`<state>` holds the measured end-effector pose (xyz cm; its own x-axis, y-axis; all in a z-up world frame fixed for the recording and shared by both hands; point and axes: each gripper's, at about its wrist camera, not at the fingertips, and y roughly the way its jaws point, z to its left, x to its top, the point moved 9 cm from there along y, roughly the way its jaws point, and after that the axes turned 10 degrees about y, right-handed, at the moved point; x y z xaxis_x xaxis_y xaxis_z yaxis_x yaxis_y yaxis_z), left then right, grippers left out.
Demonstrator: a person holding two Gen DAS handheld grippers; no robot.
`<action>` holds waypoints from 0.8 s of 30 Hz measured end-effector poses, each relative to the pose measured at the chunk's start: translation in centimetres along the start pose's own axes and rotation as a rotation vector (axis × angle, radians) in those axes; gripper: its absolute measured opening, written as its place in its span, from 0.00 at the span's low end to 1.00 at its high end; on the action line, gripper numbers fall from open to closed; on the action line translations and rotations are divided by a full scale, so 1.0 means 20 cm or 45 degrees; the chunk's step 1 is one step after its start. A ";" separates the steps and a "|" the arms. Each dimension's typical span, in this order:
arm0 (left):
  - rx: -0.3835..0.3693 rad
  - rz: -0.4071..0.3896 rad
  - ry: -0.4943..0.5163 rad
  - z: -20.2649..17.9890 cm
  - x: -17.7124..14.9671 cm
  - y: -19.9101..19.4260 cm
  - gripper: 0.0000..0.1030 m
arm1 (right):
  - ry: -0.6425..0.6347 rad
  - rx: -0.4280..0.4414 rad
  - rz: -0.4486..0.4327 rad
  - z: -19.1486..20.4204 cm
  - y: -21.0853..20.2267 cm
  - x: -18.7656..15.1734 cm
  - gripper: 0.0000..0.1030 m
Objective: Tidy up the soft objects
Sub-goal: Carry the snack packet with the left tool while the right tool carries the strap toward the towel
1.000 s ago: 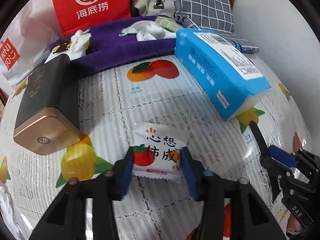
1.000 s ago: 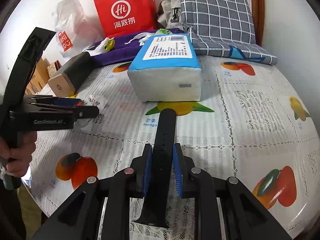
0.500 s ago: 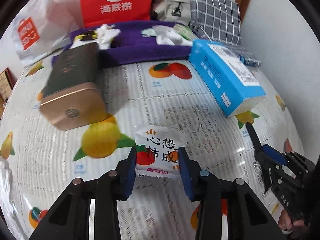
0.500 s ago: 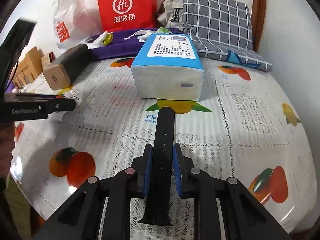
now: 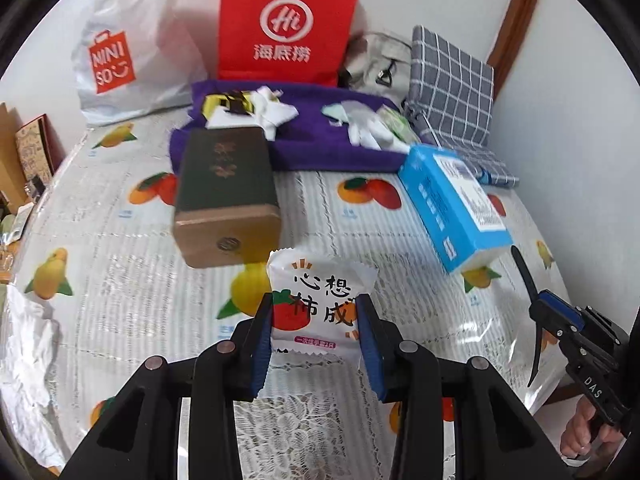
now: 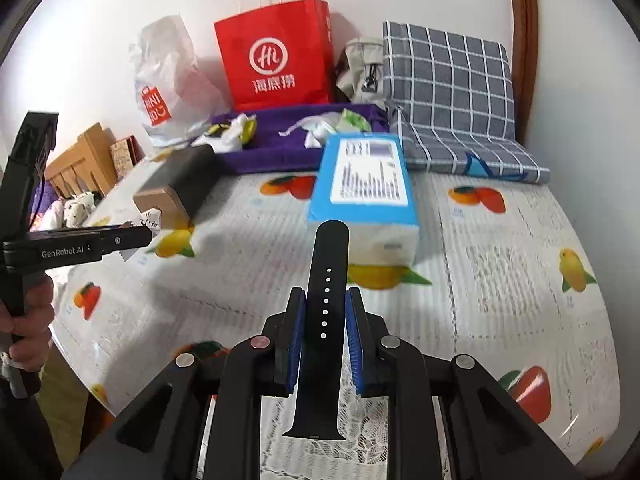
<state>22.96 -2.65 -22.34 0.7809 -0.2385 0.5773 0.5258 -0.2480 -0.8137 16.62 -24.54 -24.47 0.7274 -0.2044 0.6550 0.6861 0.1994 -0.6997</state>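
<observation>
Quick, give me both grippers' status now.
Left gripper: shut on the white snack packet.
Right gripper: shut on the black watch strap.

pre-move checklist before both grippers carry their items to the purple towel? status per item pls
1. Left gripper grip: white snack packet clamped between both pads. Ok.
2. Right gripper grip: black watch strap pinched mid-length, both ends free. Ok.
3. Packet clear of the table: looks lifted, but contact underneath is hidden. Cannot tell.
4. Left path: dark green tin lies between the packet and the purple towel. Not ok; go over or around.
5. Right path: blue tissue pack sits directly ahead of the strap. Not ok.
6. Landing room: towel already holds wrappers, bare purple shows in the middle. Ok.
</observation>
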 end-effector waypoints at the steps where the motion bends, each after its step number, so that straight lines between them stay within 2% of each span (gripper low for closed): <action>1: 0.002 -0.008 -0.006 0.01 0.01 -0.01 0.36 | 0.001 0.009 -0.007 0.01 -0.02 0.03 0.20; 12: 0.009 -0.083 -0.055 0.12 0.16 -0.13 0.36 | -0.016 0.061 -0.082 0.13 -0.09 0.31 0.20; 24: 0.055 -0.100 -0.106 0.26 0.37 -0.12 0.36 | -0.026 0.098 -0.089 0.21 0.03 0.60 0.20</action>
<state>29.25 1.14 -16.56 0.7611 -0.1409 0.6331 0.5990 -0.2217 -0.7695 25.79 -22.80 -15.88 0.6774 -0.2009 0.7077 0.7335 0.2585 -0.6287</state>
